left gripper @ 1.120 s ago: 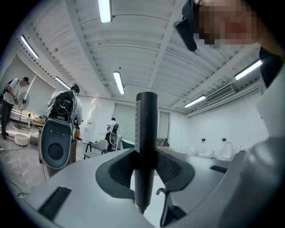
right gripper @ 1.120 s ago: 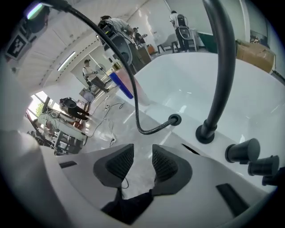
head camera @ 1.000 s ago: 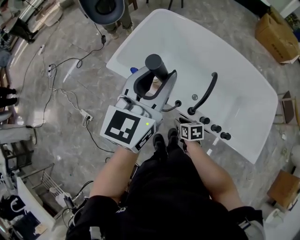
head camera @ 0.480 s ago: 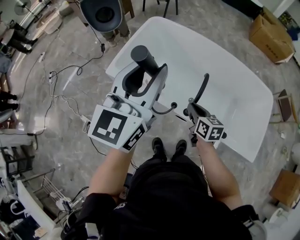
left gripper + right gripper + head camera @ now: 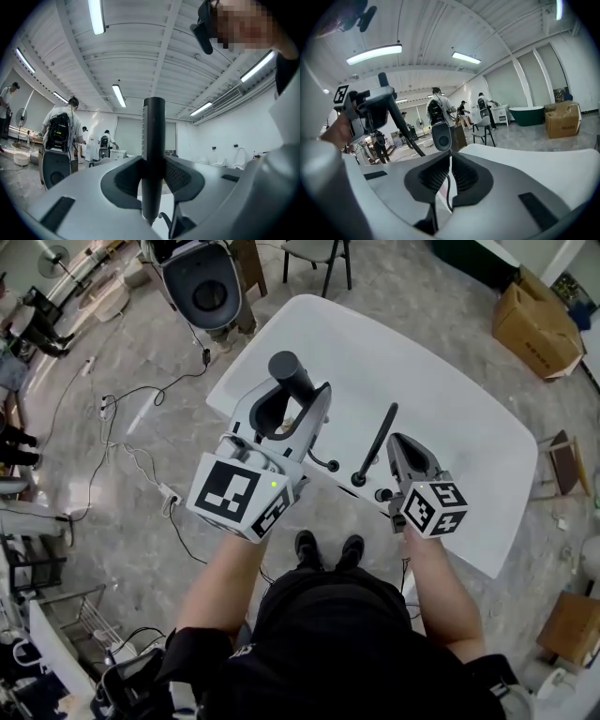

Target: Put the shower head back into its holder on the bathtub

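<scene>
1. The bathtub (image 5: pixel 469 427) lies slantwise across the floor, one end far and left, the other near and right.
2. The person's shoes (image 5: pixel 326 547) stand on the floor just near of the tub's near rim.
3. The spout (image 5: pixel 378 444) rises from that near rim and leans out over the tub, with knobs (image 5: pixel 382 494) on the rim beside its foot.
4. The shower head (image 5: pixel 289 371) stands upright between the jaws of the left gripper (image 5: pixel 302 401), above the tub's left end and left of the spout.
5. Its hose (image 5: pixel 323 463) hangs below it, near the rim.
6. Beyond the tub's far left end stands a toilet (image 5: pixel 208 292), with a chair (image 5: pixel 319 251) to its right.
7. A cardboard box (image 5: pixel 532 320) sits far right, well apart from the tub.
8. Cables (image 5: pixel 122 427) trail over the floor left of the tub.
</scene>
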Available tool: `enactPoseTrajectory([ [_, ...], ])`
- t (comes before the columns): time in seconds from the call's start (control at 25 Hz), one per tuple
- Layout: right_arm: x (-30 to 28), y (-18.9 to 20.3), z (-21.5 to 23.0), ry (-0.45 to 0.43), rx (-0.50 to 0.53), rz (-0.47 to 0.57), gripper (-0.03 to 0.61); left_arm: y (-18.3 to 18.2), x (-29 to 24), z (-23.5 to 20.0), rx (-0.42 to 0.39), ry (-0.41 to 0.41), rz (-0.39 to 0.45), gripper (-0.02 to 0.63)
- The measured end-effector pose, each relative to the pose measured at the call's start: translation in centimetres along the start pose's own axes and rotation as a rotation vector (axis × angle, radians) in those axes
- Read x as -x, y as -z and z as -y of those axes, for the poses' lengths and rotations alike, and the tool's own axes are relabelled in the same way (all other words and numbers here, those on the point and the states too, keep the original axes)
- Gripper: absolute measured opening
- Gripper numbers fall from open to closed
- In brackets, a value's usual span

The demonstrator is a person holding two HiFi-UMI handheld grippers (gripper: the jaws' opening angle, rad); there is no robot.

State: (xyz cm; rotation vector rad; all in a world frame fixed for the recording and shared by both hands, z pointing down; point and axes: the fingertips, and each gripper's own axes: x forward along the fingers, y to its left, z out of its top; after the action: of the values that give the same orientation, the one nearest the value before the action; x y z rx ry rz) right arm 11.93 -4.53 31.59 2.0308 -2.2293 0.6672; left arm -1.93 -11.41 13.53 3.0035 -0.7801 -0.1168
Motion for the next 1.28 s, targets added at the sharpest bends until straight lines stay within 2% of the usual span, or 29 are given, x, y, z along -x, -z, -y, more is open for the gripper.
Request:
enactPoseTrajectory([
  [0.16, 1.6, -3.0, 0.4, -0.02, 0.061, 0.043, 0.018, 0.1, -0.1, 0.2, 0.021, -0.027, 0.005, 0.141],
  [0.32, 2.0, -5.4, 0.9, -0.018, 0.129, 0.071, 0.014, 2.0, -0.8, -0.1, 0.024, -0.047, -0.048, 0.14],
  [0.52, 2.5, -7.2, 1.5, -0.03, 0.158, 0.09, 0.014, 4.6, -1.4, 0.8, -0.003, -0.056, -0.106, 0.141],
  [0.88, 5.4, -8.4, 3.5, -0.001, 0.198, 0.144, 0.014, 8.0, -2.6, 2.6, -0.012, -0.034, -0.189, 0.14],
  [1.12, 5.5, -7.3, 5.9, 0.012, 0.18, 0.118, 0.014, 10.1, -3.8, 4.2, -0.022, -0.004, -0.237, 0.141],
  [1.28, 3.8, -6.1, 5.9, -0.005, 0.154, 0.096, 0.014, 12.1, -4.6, 3.8, -0.017, -0.011, -0.261, 0.141],
])
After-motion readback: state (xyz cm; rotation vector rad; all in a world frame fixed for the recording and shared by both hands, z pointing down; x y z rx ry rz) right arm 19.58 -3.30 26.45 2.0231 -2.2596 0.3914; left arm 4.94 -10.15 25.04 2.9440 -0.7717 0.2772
